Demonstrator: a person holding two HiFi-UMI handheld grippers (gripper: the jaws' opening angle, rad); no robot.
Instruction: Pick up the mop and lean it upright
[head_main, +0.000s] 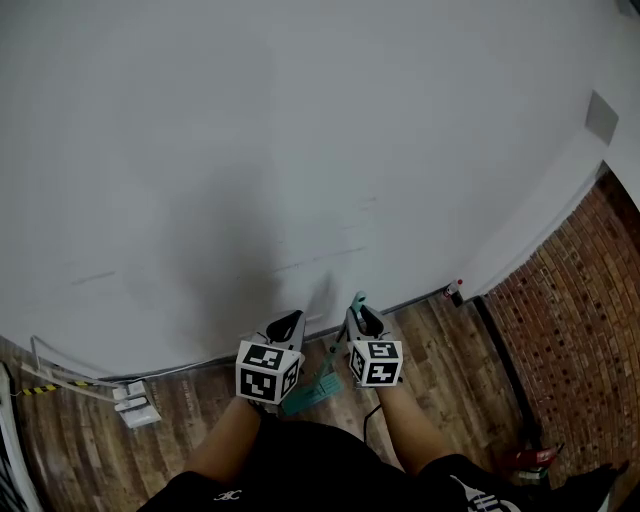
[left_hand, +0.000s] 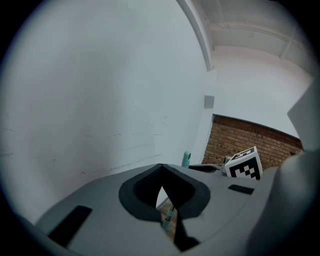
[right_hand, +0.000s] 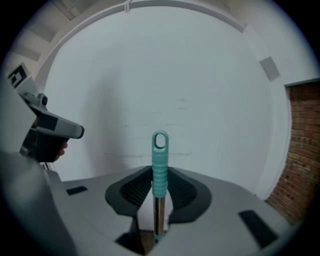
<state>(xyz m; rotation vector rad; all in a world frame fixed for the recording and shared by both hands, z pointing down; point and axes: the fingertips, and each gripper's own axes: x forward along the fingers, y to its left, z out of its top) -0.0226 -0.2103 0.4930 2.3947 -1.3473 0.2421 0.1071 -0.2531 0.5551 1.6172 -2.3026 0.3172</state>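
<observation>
The mop stands nearly upright in front of the white wall. Its teal grip with a hanging loop (right_hand: 159, 162) rises between the pads of my right gripper (right_hand: 159, 172), which is shut on the handle where the grip meets the metal pole. In the head view the handle top (head_main: 358, 298) pokes above the right gripper (head_main: 364, 322), and the teal mop head (head_main: 312, 393) rests on the wooden floor between both grippers. My left gripper (head_main: 285, 326) hangs just left of the mop, jaws together, nothing in them; its fingertips (left_hand: 161, 168) meet. The handle tip (left_hand: 186, 159) shows beyond them.
A white wall (head_main: 300, 150) fills the front. A brick wall (head_main: 570, 310) runs along the right. White cable boxes (head_main: 132, 402) lie on the floor at the left by the wall's foot. A small red-topped object (head_main: 455, 289) sits at the corner, a red item (head_main: 530, 458) by my right leg.
</observation>
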